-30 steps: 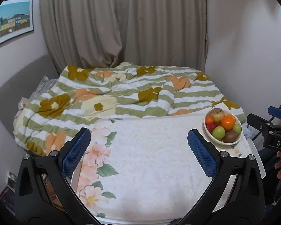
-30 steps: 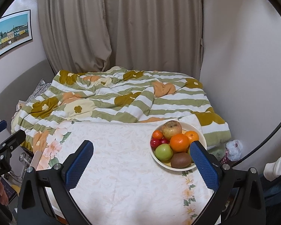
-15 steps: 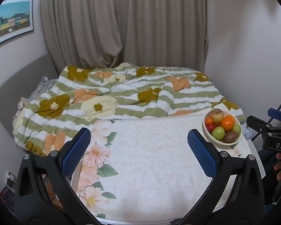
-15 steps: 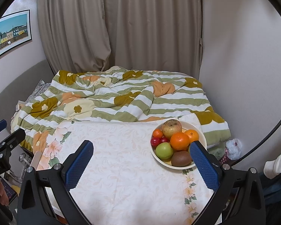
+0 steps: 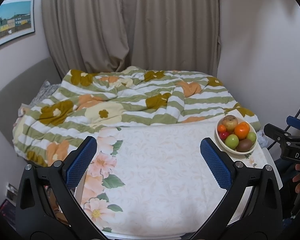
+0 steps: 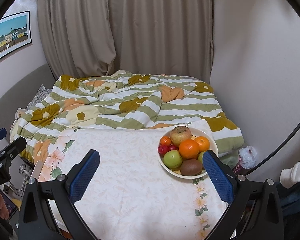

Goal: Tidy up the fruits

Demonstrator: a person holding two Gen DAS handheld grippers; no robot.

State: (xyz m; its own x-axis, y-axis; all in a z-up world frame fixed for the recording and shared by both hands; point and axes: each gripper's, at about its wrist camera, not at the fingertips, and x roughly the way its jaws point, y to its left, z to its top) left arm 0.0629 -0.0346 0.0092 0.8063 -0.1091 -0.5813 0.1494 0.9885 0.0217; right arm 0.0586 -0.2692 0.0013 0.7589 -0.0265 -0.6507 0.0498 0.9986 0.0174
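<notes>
A cream bowl (image 6: pixel 212 140) of fruit stands at the far right of the cloth-covered table (image 6: pixel 130 180). It holds a brownish apple (image 6: pixel 180 135), a large orange (image 6: pixel 189 149), two small oranges, a green apple (image 6: pixel 172 158), a kiwi (image 6: pixel 191 167) and small red fruits (image 6: pixel 163 149). The bowl also shows in the left wrist view (image 5: pixel 223 143). My right gripper (image 6: pixel 151 170) is open and empty, above the table just left of the bowl. My left gripper (image 5: pixel 148 160) is open and empty over the table's middle.
A bed with a striped floral quilt (image 6: pixel 120 106) lies right behind the table. Curtains (image 6: pixel 130 30) and walls close the back and right. The other gripper (image 5: pixel 286 140) shows at the right edge of the left wrist view. A plastic bag (image 6: pixel 247 156) lies on the floor at right.
Both grippers have drifted slightly; the bowl sits a little lower and nearer in the right wrist view. Both grippers stay open and empty.
</notes>
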